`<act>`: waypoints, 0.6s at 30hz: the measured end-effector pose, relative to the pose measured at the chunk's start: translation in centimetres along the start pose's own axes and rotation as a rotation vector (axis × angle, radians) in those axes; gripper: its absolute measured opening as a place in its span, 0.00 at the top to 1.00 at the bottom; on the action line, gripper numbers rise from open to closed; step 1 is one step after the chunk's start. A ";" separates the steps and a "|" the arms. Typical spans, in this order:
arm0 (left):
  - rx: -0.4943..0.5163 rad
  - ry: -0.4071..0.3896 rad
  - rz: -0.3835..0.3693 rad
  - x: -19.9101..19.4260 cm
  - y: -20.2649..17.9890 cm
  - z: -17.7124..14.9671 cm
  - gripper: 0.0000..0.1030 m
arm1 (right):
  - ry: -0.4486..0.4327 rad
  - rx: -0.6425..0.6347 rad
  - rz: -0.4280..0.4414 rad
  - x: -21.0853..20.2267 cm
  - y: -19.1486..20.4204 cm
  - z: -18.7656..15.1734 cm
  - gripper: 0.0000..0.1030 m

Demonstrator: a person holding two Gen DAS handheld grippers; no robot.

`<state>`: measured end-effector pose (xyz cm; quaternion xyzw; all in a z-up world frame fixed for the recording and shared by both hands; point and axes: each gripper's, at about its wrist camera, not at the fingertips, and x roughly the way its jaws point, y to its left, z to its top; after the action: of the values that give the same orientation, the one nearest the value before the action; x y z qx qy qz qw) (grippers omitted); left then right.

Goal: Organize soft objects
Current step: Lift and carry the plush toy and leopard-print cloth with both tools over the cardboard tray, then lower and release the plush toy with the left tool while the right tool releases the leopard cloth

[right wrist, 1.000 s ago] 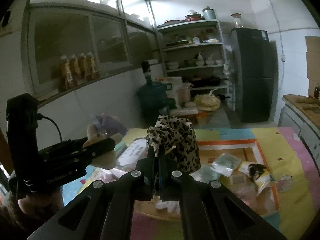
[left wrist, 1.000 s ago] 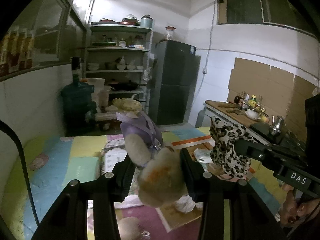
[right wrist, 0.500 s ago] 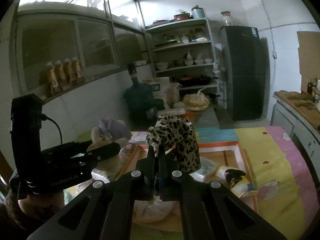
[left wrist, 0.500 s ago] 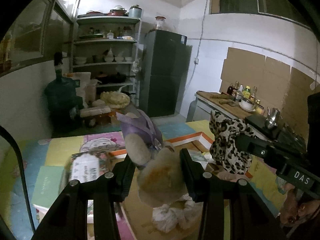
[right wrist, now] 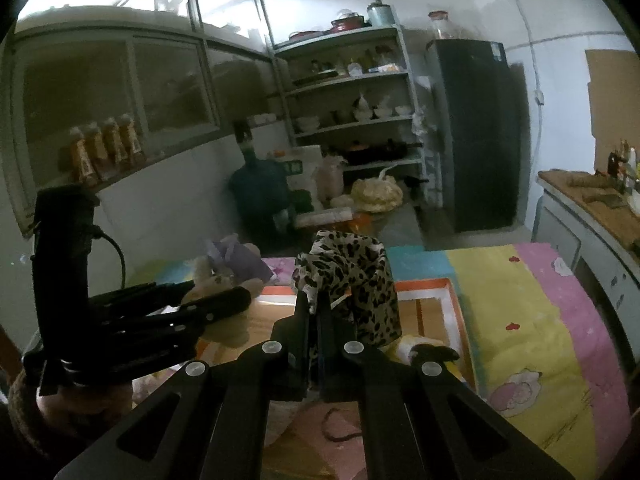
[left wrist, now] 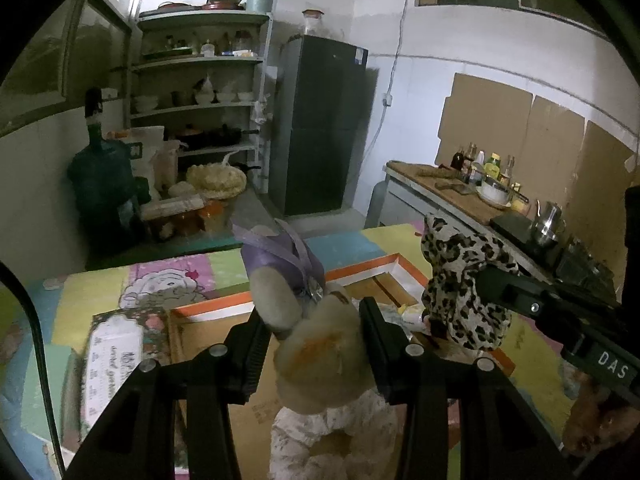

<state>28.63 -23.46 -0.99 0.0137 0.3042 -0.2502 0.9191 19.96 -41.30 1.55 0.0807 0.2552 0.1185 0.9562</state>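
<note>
My left gripper (left wrist: 314, 320) is shut on a beige plush toy (left wrist: 320, 348) with a purple bow (left wrist: 280, 262), held above an open cardboard box (left wrist: 224, 332) with an orange rim. My right gripper (right wrist: 316, 308) is shut on a leopard-print cloth (right wrist: 352, 280), also above the box (right wrist: 432, 312). In the left wrist view the leopard cloth (left wrist: 460, 280) hangs to the right of the plush. In the right wrist view the plush (right wrist: 224, 280) and left gripper (right wrist: 224, 300) are on the left.
The box sits on a colourful play mat (right wrist: 540, 312) and holds small packets (right wrist: 424, 354). A white patterned box (left wrist: 116, 356) lies left of it. A fridge (left wrist: 324, 128), shelves (left wrist: 200, 92), a water jug (left wrist: 100, 176) and a counter (left wrist: 460, 196) stand beyond.
Both grippers have carried their soft items forward and to the right over the mat, so the cardboard box now lies directly beneath them. Both grips are unchanged.
</note>
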 end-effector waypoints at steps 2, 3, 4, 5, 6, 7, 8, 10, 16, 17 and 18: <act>0.002 0.014 0.000 0.8 -0.2 0.0 0.57 | 0.010 0.005 0.000 0.4 -0.5 -0.1 0.98; 0.002 0.022 0.000 1.3 -0.3 0.0 0.57 | 0.018 0.009 -0.001 0.7 -0.9 -0.2 0.98; 0.002 0.026 0.000 1.6 -0.5 0.0 0.57 | 0.023 0.012 -0.001 0.9 -1.0 -0.2 0.98; 0.002 0.035 -0.001 2.0 -0.5 -0.1 0.57 | 0.028 0.015 -0.001 1.1 -1.2 -0.3 0.98; 0.001 0.043 -0.002 2.4 -0.5 -0.1 0.57 | 0.034 0.020 -0.001 1.4 -1.5 -0.5 0.98; 0.000 0.047 -0.002 2.6 -0.5 -0.2 0.57 | 0.038 0.023 -0.002 1.6 -1.7 -0.6 0.98; -0.002 0.055 -0.003 3.0 -0.5 -0.2 0.57 | 0.043 0.026 -0.001 1.8 -2.0 -0.7 0.98; -0.003 0.067 -0.004 3.5 -0.4 -0.2 0.57 | 0.052 0.032 -0.003 2.1 -2.3 -0.9 0.98; -0.018 0.106 -0.014 5.2 -0.1 -0.5 0.57 | 0.078 0.043 0.000 3.2 -3.1 -1.3 0.98; -0.018 0.108 -0.014 5.3 -0.1 -0.6 0.57 | 0.080 0.043 0.001 3.3 -3.1 -1.3 0.98; -0.019 0.111 -0.013 5.4 -0.1 -0.7 0.57 | 0.083 0.043 0.003 3.4 -3.2 -1.4 0.98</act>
<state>31.98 -25.86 -4.59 0.0169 0.3573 -0.2523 0.8991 22.68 -43.31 -1.89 0.0964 0.2969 0.1177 0.9427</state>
